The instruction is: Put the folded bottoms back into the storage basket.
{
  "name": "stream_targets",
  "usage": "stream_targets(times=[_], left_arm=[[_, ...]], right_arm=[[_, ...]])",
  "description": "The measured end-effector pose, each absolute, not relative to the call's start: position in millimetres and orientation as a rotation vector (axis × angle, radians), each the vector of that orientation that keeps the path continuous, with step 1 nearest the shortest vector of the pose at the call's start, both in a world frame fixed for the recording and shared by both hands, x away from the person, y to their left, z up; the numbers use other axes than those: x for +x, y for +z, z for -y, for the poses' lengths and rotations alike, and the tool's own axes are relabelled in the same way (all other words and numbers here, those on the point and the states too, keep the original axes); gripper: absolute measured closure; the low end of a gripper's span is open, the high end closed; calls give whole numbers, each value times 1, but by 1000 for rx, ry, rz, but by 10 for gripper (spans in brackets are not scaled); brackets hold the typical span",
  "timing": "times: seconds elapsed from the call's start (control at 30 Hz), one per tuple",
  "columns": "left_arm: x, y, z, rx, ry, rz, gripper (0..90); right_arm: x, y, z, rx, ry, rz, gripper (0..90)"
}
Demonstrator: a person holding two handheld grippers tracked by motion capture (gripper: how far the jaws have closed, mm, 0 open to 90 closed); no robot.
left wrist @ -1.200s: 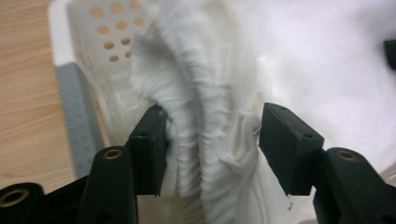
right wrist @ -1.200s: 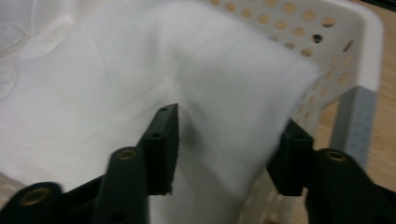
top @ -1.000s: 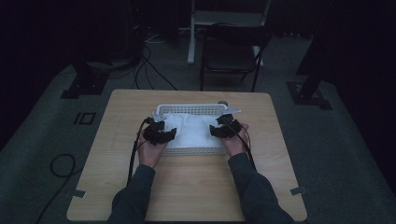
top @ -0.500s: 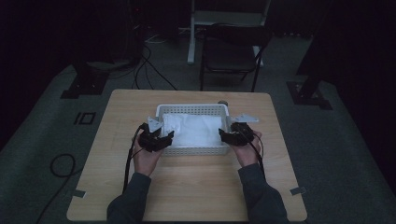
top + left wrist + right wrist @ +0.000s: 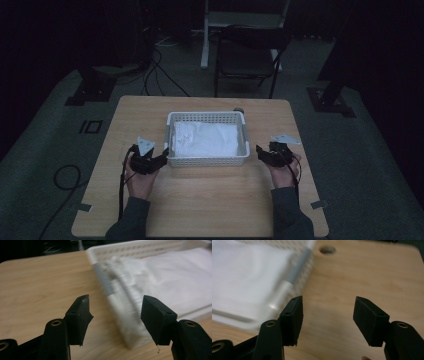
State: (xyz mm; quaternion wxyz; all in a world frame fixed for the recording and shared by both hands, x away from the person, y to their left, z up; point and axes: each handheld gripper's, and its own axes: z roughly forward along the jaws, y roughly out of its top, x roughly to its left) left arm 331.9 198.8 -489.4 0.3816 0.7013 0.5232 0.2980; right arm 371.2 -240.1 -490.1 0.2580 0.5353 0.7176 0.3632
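- Basket [image 5: 207, 161]: white plastic, perforated walls, sits mid-table, slightly toward far edge of wooden table [image 5: 200, 200].
- White cloth [image 5: 205, 139] lies folded inside basket, fills most of the floor.
- Left gripper [image 5: 150, 159]: just beside basket's left near corner, off the rim; jaws spread wide, nothing btwn them. In left gripper view the basket corner [image 5: 125, 315] sits in the gap ahead, blurred.
- Right gripper [image 5: 270, 152]: on table a bit right of basket's right end, apart from it; jaws spread, empty. Right gripper view: bare wood ahead btwn jaws, basket [image 5: 294, 280] off to left, round hole [image 5: 327, 249] in tabletop farther on.
- Both hands rest low, forearms in from near edge.
- Chair [image 5: 247, 55] beyond table's far side.
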Motion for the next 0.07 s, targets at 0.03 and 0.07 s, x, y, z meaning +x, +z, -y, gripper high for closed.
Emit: stream_targets(times=[0.03, 0.07], left_arm=[[334, -494, -204, 1785, 762, -1361, 389], [336, -498, -209, 1783, 761, -1389, 386]], right_arm=[[374, -496, 244, 1479, 968, -1948, 404], [377, -502, 247, 1504, 949, -1947, 401]])
